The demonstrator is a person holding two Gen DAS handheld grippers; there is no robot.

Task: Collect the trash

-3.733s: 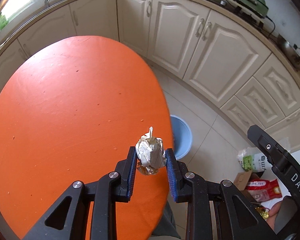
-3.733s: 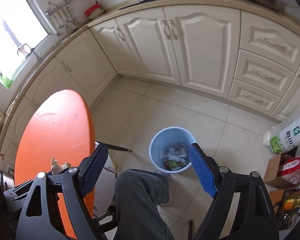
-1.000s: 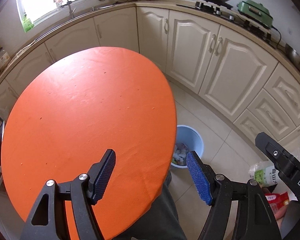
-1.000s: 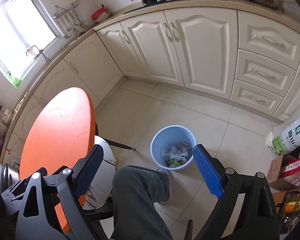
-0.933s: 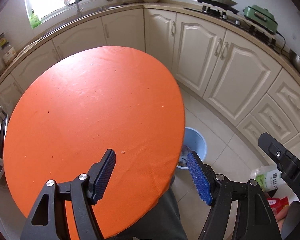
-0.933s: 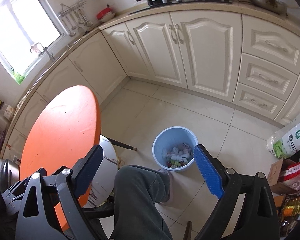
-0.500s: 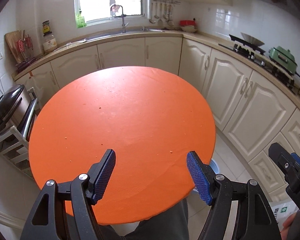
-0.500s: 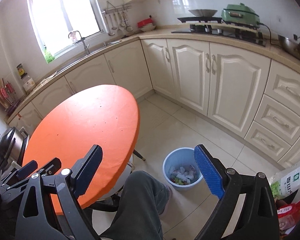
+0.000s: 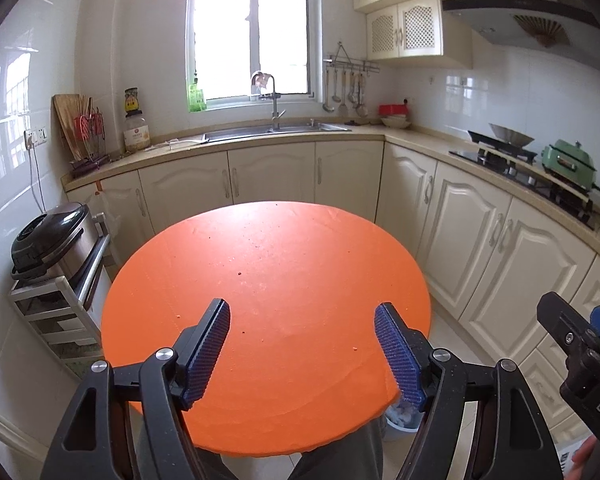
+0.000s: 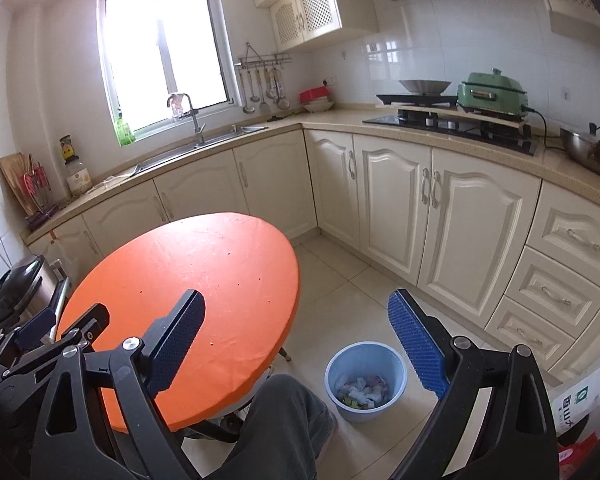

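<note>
The round orange table (image 9: 268, 280) holds only a few small crumbs; it also shows in the right wrist view (image 10: 188, 280). My left gripper (image 9: 306, 354) is open and empty above the table's near edge. My right gripper (image 10: 300, 346) is open and empty, held beside the table over the floor. The blue trash bin (image 10: 366, 380) stands on the floor to the right of the table, with crumpled paper and wrappers inside. In the left wrist view only a bit of the bin (image 9: 402, 420) shows under the table edge.
Cream cabinets (image 10: 452, 220) run along the back and right walls, with a sink (image 9: 276, 132) and a stove (image 10: 448, 120). A rice cooker on a rack (image 9: 52, 248) stands left of the table. A person's leg (image 10: 276, 432) is below. Bags (image 10: 572, 408) lie at right.
The left gripper let go of the crumpled wrapper it held 3.7 s ago and is now open. Both grippers have tilted upward, so the kitchen walls and window have come into view.
</note>
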